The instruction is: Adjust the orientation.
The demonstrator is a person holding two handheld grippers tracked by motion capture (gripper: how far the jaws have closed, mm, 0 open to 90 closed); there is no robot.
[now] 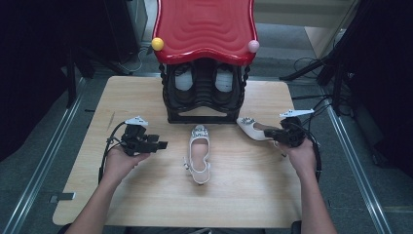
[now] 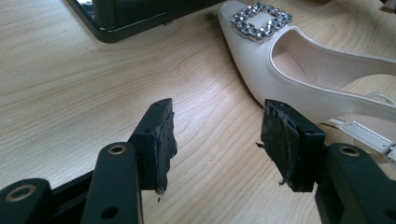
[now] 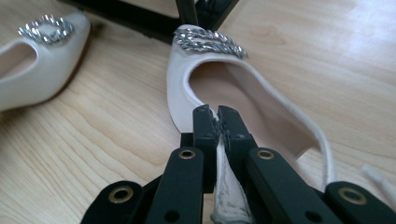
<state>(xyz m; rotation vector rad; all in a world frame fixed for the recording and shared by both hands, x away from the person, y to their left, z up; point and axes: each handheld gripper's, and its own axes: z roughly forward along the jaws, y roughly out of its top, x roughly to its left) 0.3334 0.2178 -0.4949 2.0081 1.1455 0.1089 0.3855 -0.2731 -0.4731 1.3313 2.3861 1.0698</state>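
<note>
Two white shoes with jewelled buckles lie on the wooden table [image 1: 146, 195]. One shoe [image 1: 199, 155] rests in the middle, toe toward the rack; in the left gripper view this shoe [image 2: 299, 60] lies just beyond the right jaw. My left gripper [image 1: 162, 145] is open, held left of it, nothing between the pads. The other shoe [image 1: 252, 128] lies at the right. My right gripper [image 3: 217, 116] is shut on this shoe [image 3: 224, 79], pinching its side wall; in the high view the right gripper [image 1: 270, 132] sits at the shoe's heel end.
A black shoe rack [image 1: 204, 92] with a red wavy top [image 1: 204, 27] stands at the table's back centre, with a pair of shoes [image 1: 184, 80] inside. Cables trail from both grippers. Floor rails run along both sides of the table.
</note>
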